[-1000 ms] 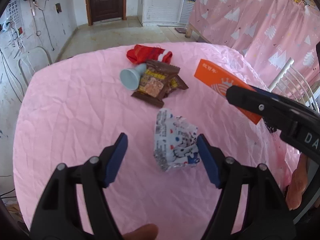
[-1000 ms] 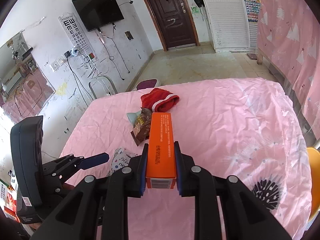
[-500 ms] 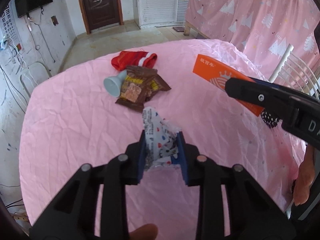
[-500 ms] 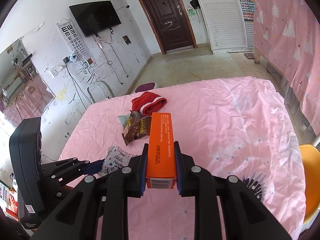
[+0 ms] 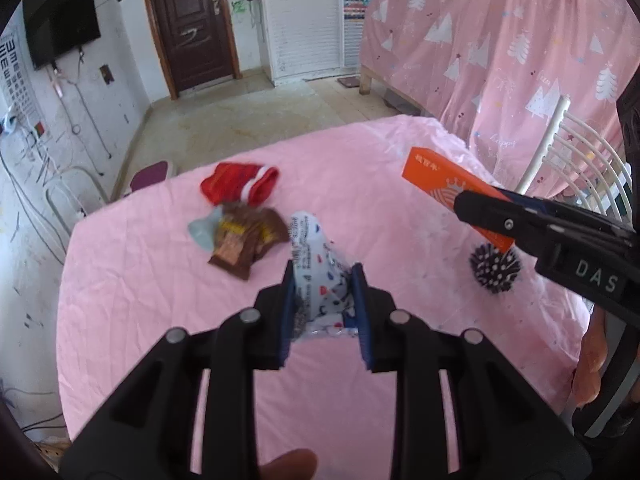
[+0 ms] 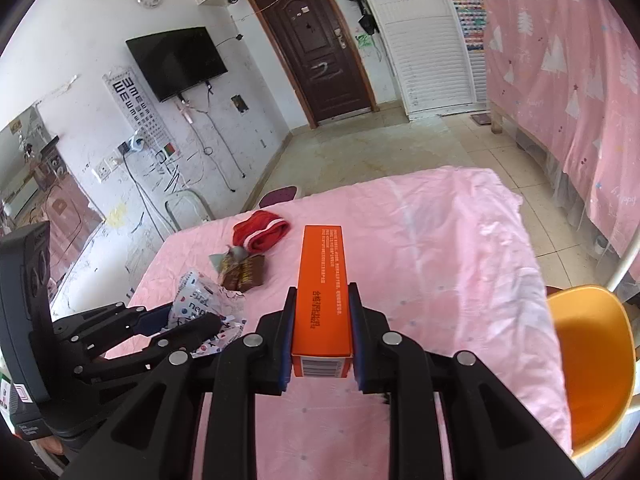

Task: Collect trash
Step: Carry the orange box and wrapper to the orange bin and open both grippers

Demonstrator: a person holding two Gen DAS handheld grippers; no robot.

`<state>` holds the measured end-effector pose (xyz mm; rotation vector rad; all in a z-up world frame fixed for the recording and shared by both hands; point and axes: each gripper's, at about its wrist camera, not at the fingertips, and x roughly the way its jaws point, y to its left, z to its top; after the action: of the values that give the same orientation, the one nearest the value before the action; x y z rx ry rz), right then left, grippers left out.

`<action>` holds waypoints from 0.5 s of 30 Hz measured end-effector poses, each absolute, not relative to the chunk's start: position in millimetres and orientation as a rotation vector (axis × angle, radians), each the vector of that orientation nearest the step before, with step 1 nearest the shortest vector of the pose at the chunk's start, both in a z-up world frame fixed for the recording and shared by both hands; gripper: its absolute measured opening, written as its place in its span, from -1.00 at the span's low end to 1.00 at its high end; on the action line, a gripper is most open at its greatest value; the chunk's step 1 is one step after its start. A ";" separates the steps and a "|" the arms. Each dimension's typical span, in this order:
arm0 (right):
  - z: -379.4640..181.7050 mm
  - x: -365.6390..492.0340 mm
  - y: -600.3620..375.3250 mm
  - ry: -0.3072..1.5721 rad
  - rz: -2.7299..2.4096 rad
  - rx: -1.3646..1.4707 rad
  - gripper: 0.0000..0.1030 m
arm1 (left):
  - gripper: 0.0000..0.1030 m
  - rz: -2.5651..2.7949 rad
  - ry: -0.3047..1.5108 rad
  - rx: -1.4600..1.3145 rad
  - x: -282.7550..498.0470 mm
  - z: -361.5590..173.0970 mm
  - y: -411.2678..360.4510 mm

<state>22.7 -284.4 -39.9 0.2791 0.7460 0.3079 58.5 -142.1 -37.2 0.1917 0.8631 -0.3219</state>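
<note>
My left gripper (image 5: 323,280) is shut on a crumpled white wrapper (image 5: 316,276) with red and blue print, held above the pink tablecloth (image 5: 160,320). The same wrapper (image 6: 198,304) shows at the left of the right wrist view, pinched in the left gripper (image 6: 188,322). My right gripper (image 6: 322,304) is shut on a long orange box (image 6: 322,280), which also sticks out at the right of the left wrist view as the orange box (image 5: 444,188). On the cloth lie brown snack packets (image 5: 244,240), a pale blue cup (image 5: 204,232) and a red cloth (image 5: 240,184).
An orange chair (image 6: 588,360) stands off the table's right edge. A white metal chair back (image 5: 580,152) rises beyond the right gripper. A black flower print (image 5: 494,272) marks the cloth. Pink curtains (image 6: 568,80) hang at the right, a door (image 6: 320,56) at the back.
The left jaws closed on the white wrapper, which lay on the cloth, and lifted it. Both grippers have drawn back from the pile, the right one still holding the orange box.
</note>
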 end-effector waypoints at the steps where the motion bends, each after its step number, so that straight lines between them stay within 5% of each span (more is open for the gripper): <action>1: -39.0 20.9 -291.2 0.740 0.300 0.286 -0.76 | -0.52 -0.328 0.858 0.196 57.9 -35.3 -146.8; 15: -38.8 -6.2 -396.8 0.662 0.137 0.381 -0.76 | -0.52 -0.489 0.831 0.266 53.2 -16.6 -246.5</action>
<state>-6.2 -396.8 -38.8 0.3815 0.6616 0.1372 53.2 -246.5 -16.6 0.2657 0.8314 -0.4889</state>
